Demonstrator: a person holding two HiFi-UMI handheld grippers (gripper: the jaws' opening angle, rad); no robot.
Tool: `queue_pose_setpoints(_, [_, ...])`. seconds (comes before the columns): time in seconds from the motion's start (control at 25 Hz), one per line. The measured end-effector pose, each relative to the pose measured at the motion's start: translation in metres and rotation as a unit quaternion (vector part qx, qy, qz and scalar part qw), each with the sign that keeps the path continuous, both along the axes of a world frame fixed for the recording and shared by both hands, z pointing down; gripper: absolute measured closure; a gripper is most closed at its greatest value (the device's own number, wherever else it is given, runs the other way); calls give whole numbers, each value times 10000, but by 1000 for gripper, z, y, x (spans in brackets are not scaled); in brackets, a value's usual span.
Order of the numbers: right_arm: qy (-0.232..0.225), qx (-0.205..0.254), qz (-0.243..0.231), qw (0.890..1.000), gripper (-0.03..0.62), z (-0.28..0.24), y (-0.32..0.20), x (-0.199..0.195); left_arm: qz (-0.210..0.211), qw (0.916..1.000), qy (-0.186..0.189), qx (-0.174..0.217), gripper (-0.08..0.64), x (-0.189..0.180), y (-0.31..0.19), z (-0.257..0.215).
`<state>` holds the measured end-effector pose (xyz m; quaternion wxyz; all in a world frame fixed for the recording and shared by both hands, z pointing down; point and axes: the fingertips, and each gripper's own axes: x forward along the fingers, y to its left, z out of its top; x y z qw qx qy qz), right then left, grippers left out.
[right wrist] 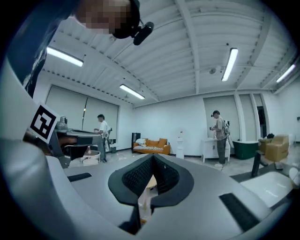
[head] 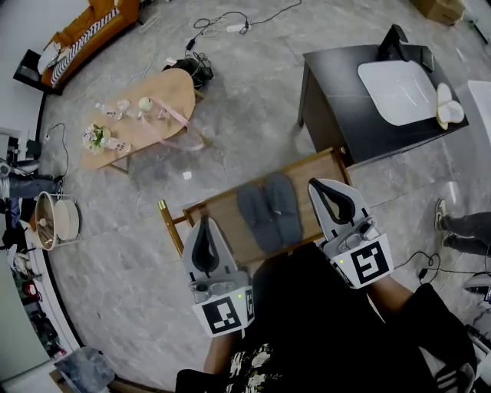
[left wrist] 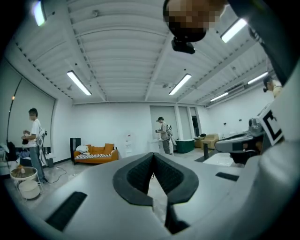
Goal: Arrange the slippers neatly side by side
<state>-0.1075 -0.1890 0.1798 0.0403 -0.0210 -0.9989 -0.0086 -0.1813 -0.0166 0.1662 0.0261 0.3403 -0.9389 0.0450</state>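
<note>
Two grey slippers (head: 268,210) lie side by side on a low wooden rack (head: 227,209) in the head view. My left gripper (head: 202,221) is raised near the rack's left end, shut and empty. To the right of the slippers my right gripper (head: 328,186) is also raised, shut with nothing in it. In the left gripper view the left gripper (left wrist: 153,155) points level across the room, jaws closed tip to tip. The right gripper (right wrist: 153,157) in its own view does the same. Neither gripper touches the slippers.
A black table (head: 368,100) with a white tray (head: 399,90) stands at the back right. An oval wooden table (head: 146,111) with small items is at the left. Cables (head: 230,23) lie on the floor. People stand far off (left wrist: 33,136), (right wrist: 219,136). An orange sofa (left wrist: 96,153) is by the wall.
</note>
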Motion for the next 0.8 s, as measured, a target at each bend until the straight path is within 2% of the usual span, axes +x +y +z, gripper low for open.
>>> queue_pose_setpoints(0.16, [-135,30,18,9999,595,-15,4,-4,-142,9994,88,290,558,-3,9,-18])
queue_pose_setpoints(0.36, [-398,179,40,9990,595,-33,6,2,-198,9992,-233,268,558,-4,14,-36])
queue_pose_setpoints(0.56, [-530,307,-36,9981,595,-39,7,1,-225,9986,-168,445,558,-5,15,-39])
queue_pose_setpoints(0.8, [-606,325,-141,9975,595,-43,10,-5,-271,9983,-288,432,558,-5,18,-43])
